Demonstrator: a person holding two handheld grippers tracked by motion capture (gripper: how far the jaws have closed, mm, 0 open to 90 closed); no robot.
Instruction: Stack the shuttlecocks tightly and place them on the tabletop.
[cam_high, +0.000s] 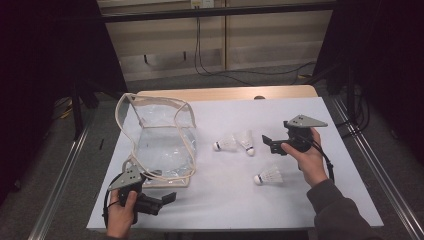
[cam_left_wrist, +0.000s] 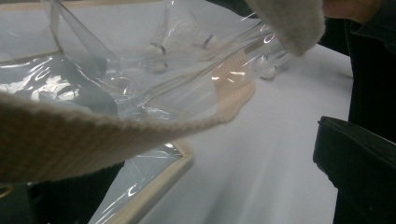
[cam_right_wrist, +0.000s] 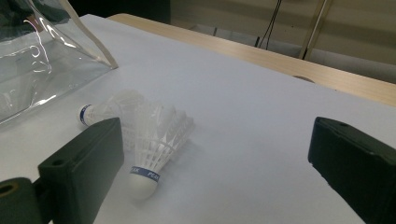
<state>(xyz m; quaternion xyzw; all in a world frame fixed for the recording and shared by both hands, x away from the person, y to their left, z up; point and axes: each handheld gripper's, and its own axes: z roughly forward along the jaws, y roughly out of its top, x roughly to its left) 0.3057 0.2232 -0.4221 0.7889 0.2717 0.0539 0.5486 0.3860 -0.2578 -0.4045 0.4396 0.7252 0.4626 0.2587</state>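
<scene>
On the white table: three shuttlecocks lie right of centre, a clear bag stands at the left.
Shuttlecock pair (cam_high: 237, 143): two lie touching, skirts overlapping, cork ends pointing away from each other; they lie just ahead of the right gripper.
Third shuttlecock (cam_high: 268, 175): lies apart from the pair, nearer the person, beside the right wrist.
Clear bag (cam_high: 160, 145): soft transparent plastic with cream webbing trim (cam_left_wrist: 93, 133), mouth gaping upward; well apart from the pair.
Right gripper (cam_high: 272, 143): jaws spread wide, nothing between them, aimed at the pair.
Left gripper (cam_high: 167, 198): at the bag's near edge; the webbing crosses its view close up, and whether the jaws pinch it I cannot tell.
Handling, shuttlecocks: likely very light; the white skirt (cam_right_wrist: 159, 135) looks thin and crushable, the rounded cork (cam_right_wrist: 140, 184) firmer.
Where to hold: probably across the cork or the banded neck, with a gentle squeeze.
Handling, bag: floppy, slick film; the webbing is likely the surest grip.
</scene>
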